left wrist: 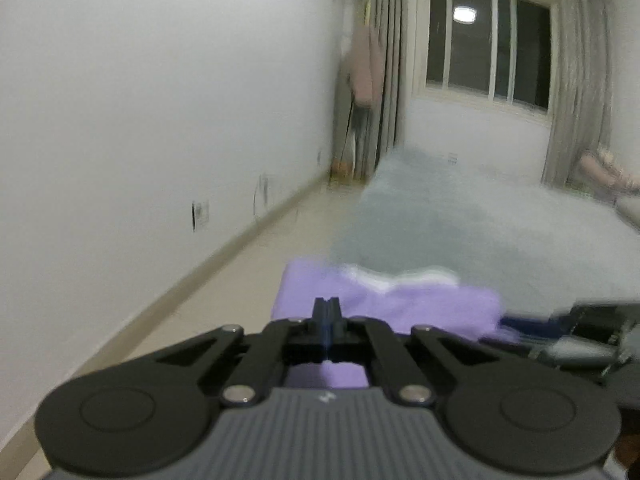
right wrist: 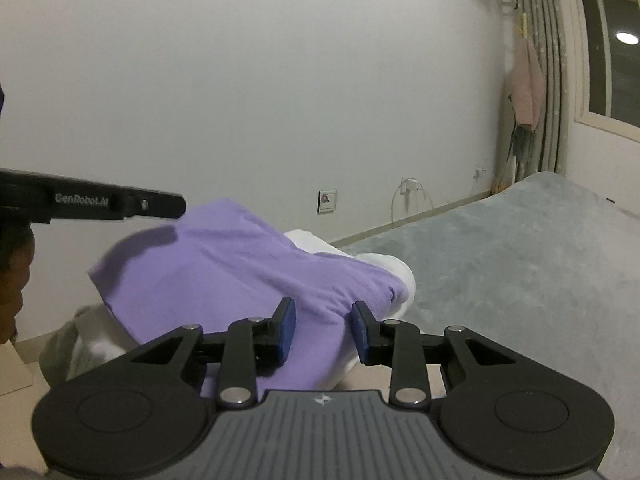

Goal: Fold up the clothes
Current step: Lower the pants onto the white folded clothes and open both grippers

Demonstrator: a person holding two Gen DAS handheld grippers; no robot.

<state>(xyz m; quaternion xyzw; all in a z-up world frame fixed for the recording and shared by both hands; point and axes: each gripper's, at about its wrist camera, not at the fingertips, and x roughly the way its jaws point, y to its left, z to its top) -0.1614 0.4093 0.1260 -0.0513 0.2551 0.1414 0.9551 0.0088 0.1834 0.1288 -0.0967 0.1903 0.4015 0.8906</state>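
A purple garment (right wrist: 224, 272) with white parts (right wrist: 384, 264) lies bunched at the near edge of the grey bed cover (right wrist: 520, 264). My right gripper (right wrist: 324, 330) is open just above its near side, and purple cloth shows in the gap between the blue pads (right wrist: 286, 330). The left gripper (right wrist: 182, 204) reaches in from the left above the garment and casts a shadow on it. In the blurred left wrist view the left gripper (left wrist: 326, 306) is shut, nothing shows between its fingers, and the purple garment (left wrist: 400, 304) lies right ahead. The right gripper's body (left wrist: 580, 336) is at the right edge.
A white wall (right wrist: 240, 80) with sockets (right wrist: 327, 201) runs along a strip of beige floor (left wrist: 224, 280) beside the bed. Grey curtains (left wrist: 380, 80), a dark window (left wrist: 488, 52) and a hanging pink cloth (right wrist: 528, 88) are at the far end. A pale cloth (right wrist: 80, 344) lies under the garment's left side.
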